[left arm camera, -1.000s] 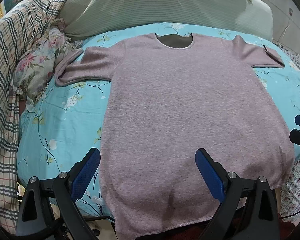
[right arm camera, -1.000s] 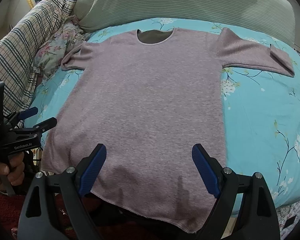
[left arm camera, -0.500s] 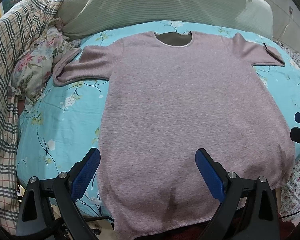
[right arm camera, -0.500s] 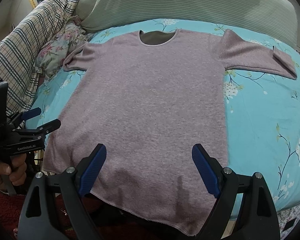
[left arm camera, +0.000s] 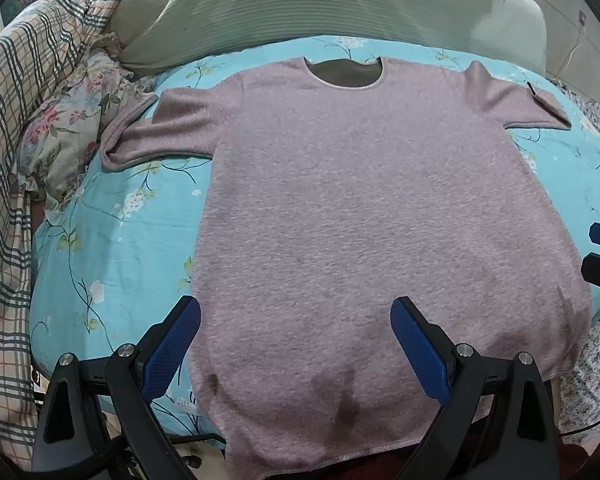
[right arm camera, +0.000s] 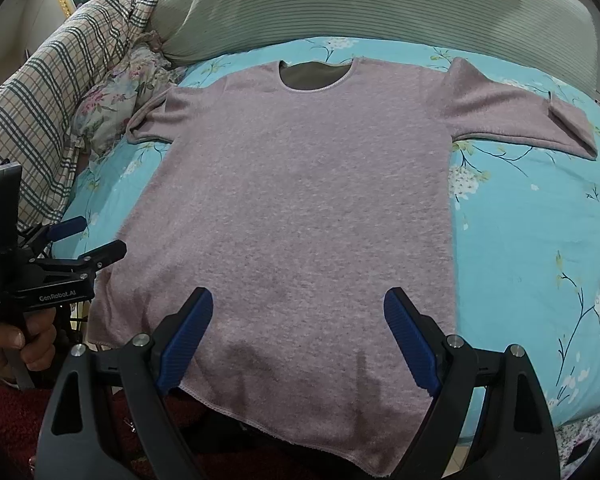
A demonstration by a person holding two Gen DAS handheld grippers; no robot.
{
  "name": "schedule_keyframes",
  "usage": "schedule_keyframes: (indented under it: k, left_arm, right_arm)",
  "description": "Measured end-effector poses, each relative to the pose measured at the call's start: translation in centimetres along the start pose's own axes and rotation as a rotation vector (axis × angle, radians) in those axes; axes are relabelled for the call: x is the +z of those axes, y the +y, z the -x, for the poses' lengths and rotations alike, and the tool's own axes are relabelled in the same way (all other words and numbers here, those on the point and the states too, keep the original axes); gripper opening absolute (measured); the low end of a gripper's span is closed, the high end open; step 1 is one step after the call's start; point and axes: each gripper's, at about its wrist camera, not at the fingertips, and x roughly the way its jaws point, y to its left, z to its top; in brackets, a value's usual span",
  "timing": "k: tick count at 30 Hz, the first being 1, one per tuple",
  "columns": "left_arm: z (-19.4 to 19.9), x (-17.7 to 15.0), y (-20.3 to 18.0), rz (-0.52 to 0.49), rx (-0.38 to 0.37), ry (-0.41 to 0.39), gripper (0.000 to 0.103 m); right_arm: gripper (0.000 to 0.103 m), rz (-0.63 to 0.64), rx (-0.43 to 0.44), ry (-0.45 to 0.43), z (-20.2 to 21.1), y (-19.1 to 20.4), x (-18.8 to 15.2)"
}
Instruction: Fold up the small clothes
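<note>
plaid blanket point(left arm camera: 16, 128), ribbed pillow point(right arm camera: 380, 4) border floral sheet point(right arm camera: 532, 232); fuzzy mauve T-shirt point(left arm camera: 364, 208) flat | left gripper point(left arm camera: 296, 344), right gripper point(right arm camera: 298, 332) released, empty

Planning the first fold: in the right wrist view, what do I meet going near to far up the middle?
Right tongs, open, above the hem → pink top lying flat → its neckline → blue floral sheet → green striped pillow.

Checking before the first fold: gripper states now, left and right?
Left gripper: open, holding nothing, above the shirt hem.
Right gripper: open, holding nothing, also above the hem.
</note>
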Motion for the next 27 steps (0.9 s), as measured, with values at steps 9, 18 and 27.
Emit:
schedule_keyframes:
  k: [9, 18, 27]
  left_arm:
    - [-0.9, 0.7, -0.4, 0.0, -0.018, 0.015, 0.097]
    - [-2.3, 1.7, -0.6, 0.016, -0.05, 0.05, 0.097]
    - [-5.0, 3.8, -0.2, 0.027, -0.023, 0.064, 0.097]
  right_arm:
    - [0.088, -0.023, -0.004, 0.042, -0.5, -1.2, 0.4]
    - [0.088, -0.041, -0.019, 0.004, -1.1, -3.1, 0.9]
    - [0.088, -0.105, -0.078, -0.073, -1.1, -8.8, 2.8]
